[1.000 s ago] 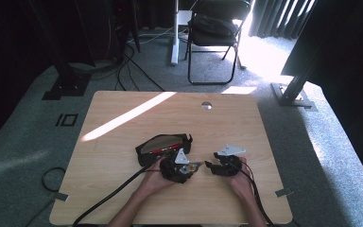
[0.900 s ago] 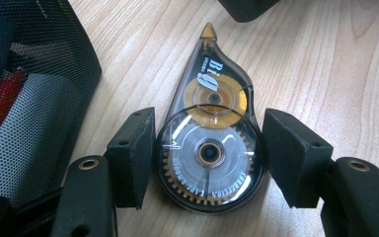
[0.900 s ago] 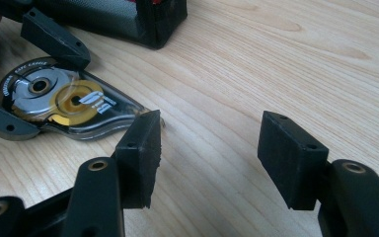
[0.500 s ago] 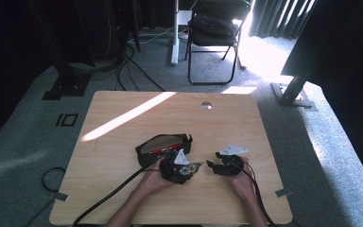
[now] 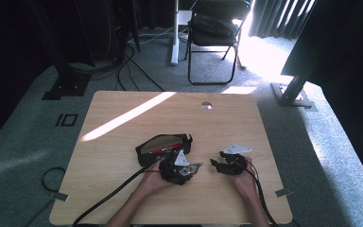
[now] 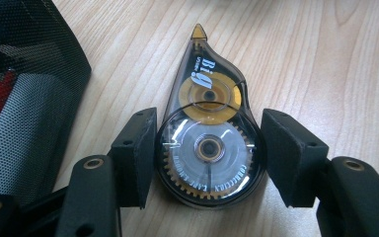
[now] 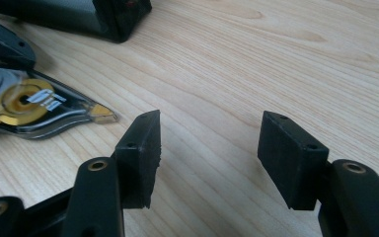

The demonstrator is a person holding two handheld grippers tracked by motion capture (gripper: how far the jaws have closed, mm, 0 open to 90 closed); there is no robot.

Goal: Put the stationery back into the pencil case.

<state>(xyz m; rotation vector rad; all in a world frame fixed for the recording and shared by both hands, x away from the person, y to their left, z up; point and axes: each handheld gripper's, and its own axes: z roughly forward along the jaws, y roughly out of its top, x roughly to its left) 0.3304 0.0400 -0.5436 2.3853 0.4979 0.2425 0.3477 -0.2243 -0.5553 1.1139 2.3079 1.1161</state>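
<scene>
Nothing has really shifted since a second ago: both my hands rest low at the near side of the table (image 5: 123, 189), just where they were, and the pouch has not stirred.

My forearms come in from the near edge, a little apart. My left gripper (image 6: 208, 148) lies close to the wood, its jaws level and turned towards my right hand's side. They sit around the round body of the correction tape roller (image 6: 208, 123), one pad against each flank as far as I can see, so I have it gripped across its widest part. The roller lies flat on the table, its pointed tip aimed away from my jaws, just beside the black mesh pouch (image 5: 163, 146), which shows something red inside it.

My right gripper (image 7: 207, 133) is also held low and level, near the left one but not touching it. Its jaws stand well apart with bare wood between them, holding nothing. From its view, the roller's tip lies off to the left, short of the pad on that side.

By count:
- two grippers, one in each of my hands, each trailing a cable
- one correction tape roller
- one pouch
- one table
- one folding chair (image 5: 212, 28), on the carpet beyond the far edge
</scene>
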